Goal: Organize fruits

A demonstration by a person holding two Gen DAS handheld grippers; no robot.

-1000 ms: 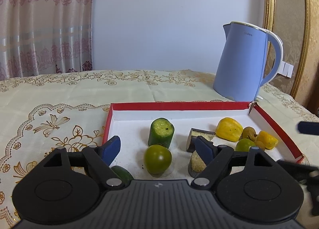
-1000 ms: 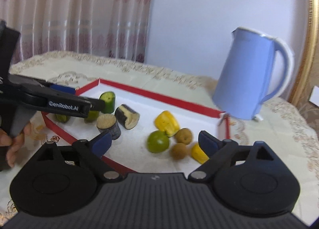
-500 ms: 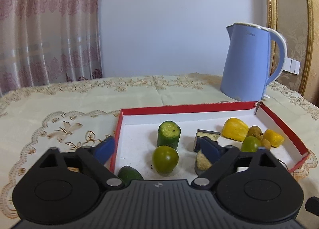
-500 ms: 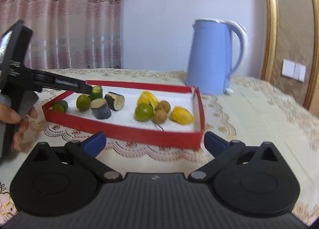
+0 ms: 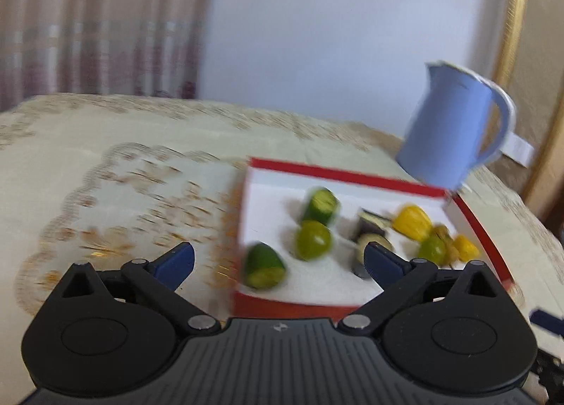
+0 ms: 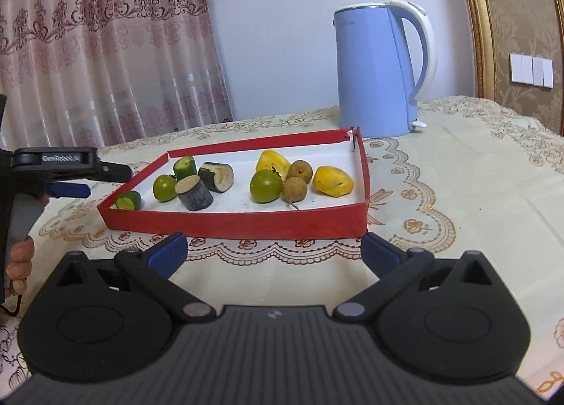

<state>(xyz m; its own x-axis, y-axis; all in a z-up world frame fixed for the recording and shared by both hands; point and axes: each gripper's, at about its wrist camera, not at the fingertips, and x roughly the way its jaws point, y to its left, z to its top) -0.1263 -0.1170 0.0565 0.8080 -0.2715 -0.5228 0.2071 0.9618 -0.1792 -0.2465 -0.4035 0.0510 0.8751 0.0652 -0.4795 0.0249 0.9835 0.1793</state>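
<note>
A red-rimmed white tray holds two cucumber pieces, two green tomatoes, two aubergine chunks, two yellow pepper pieces and two longans. My right gripper stands open in front of the tray's near wall, with nothing between its fingers. My left gripper is open too, just short of the tray's near left corner, where a cut cucumber piece lies. The left wrist view is blurred. The left gripper also shows at the tray's left end.
A blue electric kettle stands behind the tray's far right corner. A cream embroidered cloth covers the table. A curtain hangs behind on the left and a gold frame on the right. A hand holds the left gripper.
Both grippers' jaws have widened and both have drawn back out of the tray. The left one has shifted left and rolled, and its view is now blurred. The right one has levelled out.
</note>
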